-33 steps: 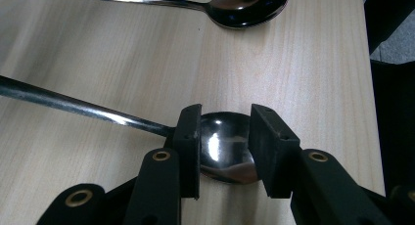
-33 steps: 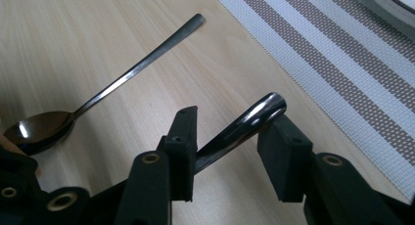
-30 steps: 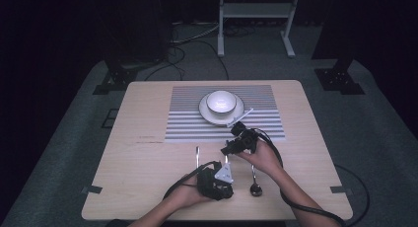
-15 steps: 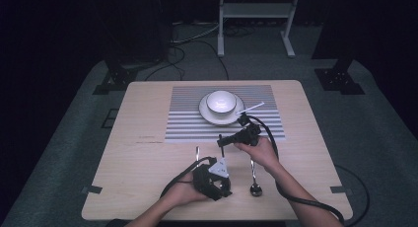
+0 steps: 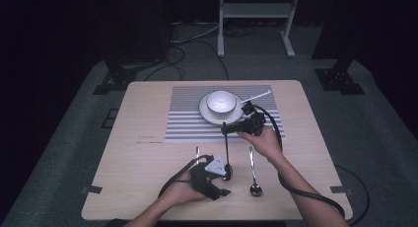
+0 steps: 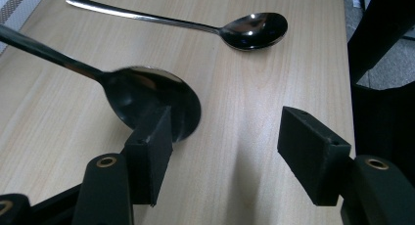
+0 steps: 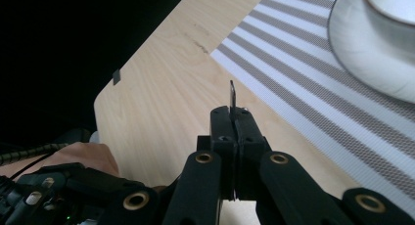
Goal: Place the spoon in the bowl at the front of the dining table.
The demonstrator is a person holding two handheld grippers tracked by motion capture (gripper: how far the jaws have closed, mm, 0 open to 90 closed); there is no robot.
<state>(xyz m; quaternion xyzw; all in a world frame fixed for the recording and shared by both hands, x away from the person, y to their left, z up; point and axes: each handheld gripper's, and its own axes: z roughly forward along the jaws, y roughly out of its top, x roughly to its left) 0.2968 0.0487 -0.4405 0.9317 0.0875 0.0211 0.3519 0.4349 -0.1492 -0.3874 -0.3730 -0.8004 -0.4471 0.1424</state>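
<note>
Pale wood tops the bench (image 5: pixel 148 158), and everything sits around the striped mat (image 5: pixel 187 113) toward its far side. Nearest the person, well short of the mat, the left tool (image 5: pixel 223 180) rests low by the front edge, held in the left hand (image 5: pixel 182 192). Its jaws stand wide apart with nothing between them; in the left gripper view the bowl of a large spoon (image 6: pixel 151 100) lies just behind one pad (image 6: pixel 149 151). That spoon's bowl is beside the left tool, and its handle runs up toward the mat, where the right tool (image 5: pixel 224 131) pinches its tip at the mat's near edge. In the right gripper view those jaws are pressed together on the thin metal end (image 7: pixel 233 95), which sticks up just past them. The right hand (image 5: pixel 263 140) holds that tool a little nearer than the mat's front right part. Right of the held spoon, a second spoon (image 5: pixel 253 172) lies flat on the wood, bowl toward the person. On the mat stands a white plate (image 5: pixel 207 113) carrying a cup (image 5: pixel 220 101). A white stick (image 5: pixel 256 95) lies just past the plate's right side, on the mat's far right corner.
</note>
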